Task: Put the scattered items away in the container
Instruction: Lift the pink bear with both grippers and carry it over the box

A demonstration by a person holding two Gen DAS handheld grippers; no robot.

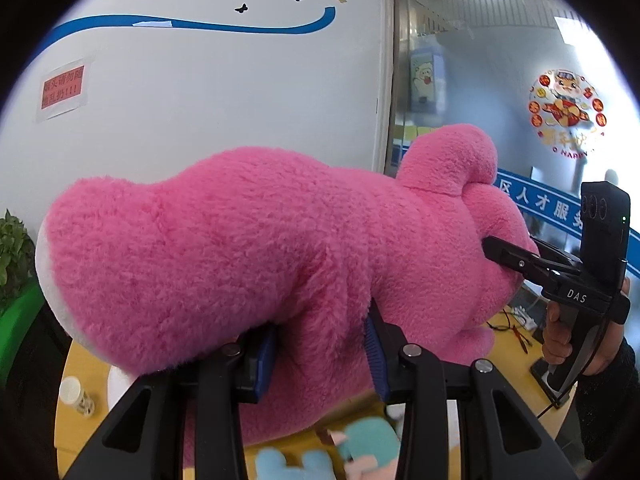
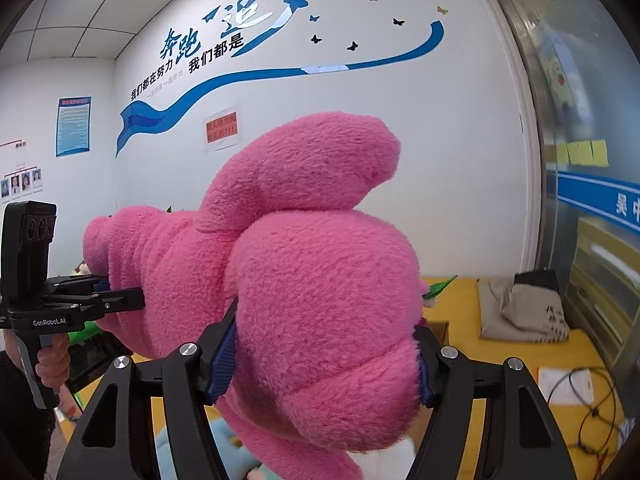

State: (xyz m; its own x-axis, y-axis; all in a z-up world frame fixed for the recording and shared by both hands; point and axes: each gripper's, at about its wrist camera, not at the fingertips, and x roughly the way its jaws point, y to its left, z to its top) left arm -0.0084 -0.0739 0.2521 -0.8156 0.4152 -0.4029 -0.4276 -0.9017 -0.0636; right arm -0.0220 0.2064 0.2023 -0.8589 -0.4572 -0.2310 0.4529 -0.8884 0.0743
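A large pink plush toy [image 1: 248, 248] hung in the air above a yellow table [image 2: 496, 344], gripped from two sides by a person's handheld grippers. The left gripper [image 1: 320, 344] had its blue pads [image 1: 374, 340] pressed into a narrow fold of the toy's underside, jaws fairly close together. The right gripper [image 2: 324, 356] clamped a rounded bulge of the toy, its jaws set wide with the fur bulging between them. In the left wrist view, the right gripper [image 1: 494, 252] reached in from the right edge, its fingertips sunk into the pink fur, a hand [image 1: 560, 332] on its handle. Smaller pastel plush toys [image 1: 352, 448] lay on the table beneath. A grey cloth bag [image 2: 524, 308] sat further along the table near a glass partition [image 2: 592, 128].
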